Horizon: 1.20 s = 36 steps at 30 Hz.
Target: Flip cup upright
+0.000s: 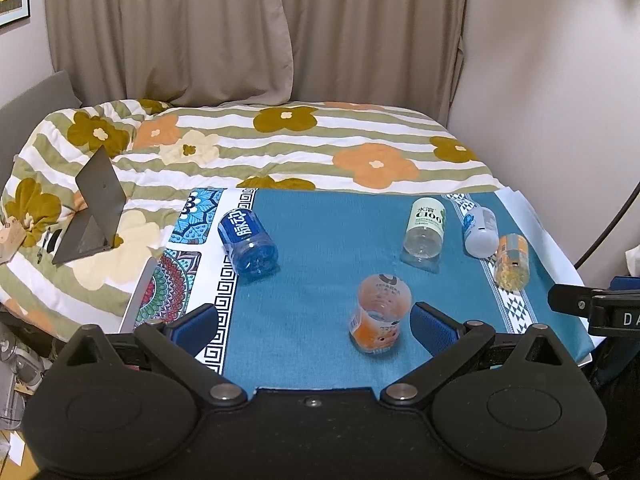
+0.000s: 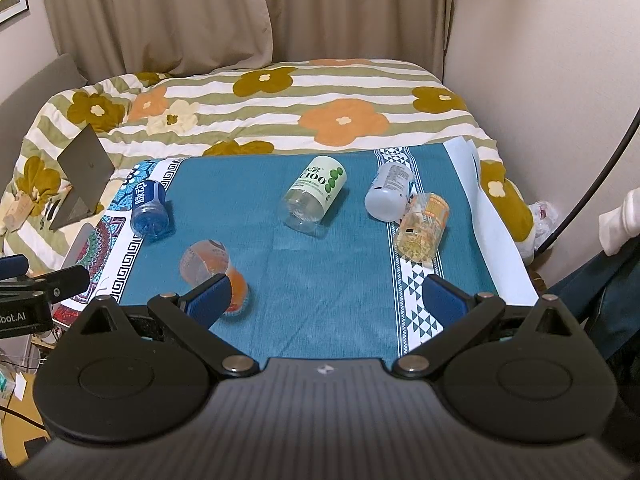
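Note:
Several cut-bottle cups lie on their sides on a blue tablecloth [image 1: 320, 232]. An orange-labelled cup [image 1: 380, 314] lies nearest, just left of my left gripper's right finger. A blue cup [image 1: 247, 242], a white-green cup [image 1: 425, 229], a white cup [image 1: 480, 231] and a yellow-orange cup [image 1: 512, 261] lie farther off. My left gripper [image 1: 316, 326] is open and empty. My right gripper [image 2: 328, 300] is open and empty; the orange cup [image 2: 210, 270] sits behind its left finger, and the yellow-orange cup [image 2: 422, 232] lies ahead to the right.
A floral quilt [image 1: 280, 140] covers the bed behind the cloth. An open laptop [image 1: 94, 208] stands on the quilt at left. Curtains [image 1: 240, 28] and a wall [image 1: 560, 80] close the back and right. The right gripper's body [image 1: 592, 308] shows at the right edge.

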Motion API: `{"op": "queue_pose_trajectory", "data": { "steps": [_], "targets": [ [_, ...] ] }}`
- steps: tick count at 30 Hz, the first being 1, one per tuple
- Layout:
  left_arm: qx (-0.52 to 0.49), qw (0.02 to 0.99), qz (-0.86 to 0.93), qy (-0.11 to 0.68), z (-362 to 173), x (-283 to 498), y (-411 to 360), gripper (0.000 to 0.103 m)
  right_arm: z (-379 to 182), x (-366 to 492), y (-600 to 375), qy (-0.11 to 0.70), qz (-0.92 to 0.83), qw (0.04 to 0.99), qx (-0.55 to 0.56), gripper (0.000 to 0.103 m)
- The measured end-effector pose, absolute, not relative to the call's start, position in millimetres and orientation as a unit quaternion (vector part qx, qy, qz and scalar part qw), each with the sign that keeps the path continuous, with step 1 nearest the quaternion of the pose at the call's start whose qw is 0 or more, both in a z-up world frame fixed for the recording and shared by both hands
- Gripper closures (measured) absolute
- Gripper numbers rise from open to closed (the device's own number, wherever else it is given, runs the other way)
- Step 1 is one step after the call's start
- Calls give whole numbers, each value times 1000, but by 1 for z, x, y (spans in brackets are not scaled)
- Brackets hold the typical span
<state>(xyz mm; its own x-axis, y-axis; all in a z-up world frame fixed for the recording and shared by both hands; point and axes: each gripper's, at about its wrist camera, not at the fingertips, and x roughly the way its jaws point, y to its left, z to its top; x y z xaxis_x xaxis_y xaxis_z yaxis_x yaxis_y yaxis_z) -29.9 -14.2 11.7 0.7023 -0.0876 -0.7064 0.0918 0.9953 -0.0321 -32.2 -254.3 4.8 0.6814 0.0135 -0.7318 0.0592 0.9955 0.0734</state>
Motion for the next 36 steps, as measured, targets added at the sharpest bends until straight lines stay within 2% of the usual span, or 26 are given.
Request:
{"op": "queue_pose_trajectory", "data": {
  "steps": [36],
  "targets": [
    [27,927,-46,371,15,-25,-10,0,6,-30,-253,399,-13,916,46,0]
  ]
}}
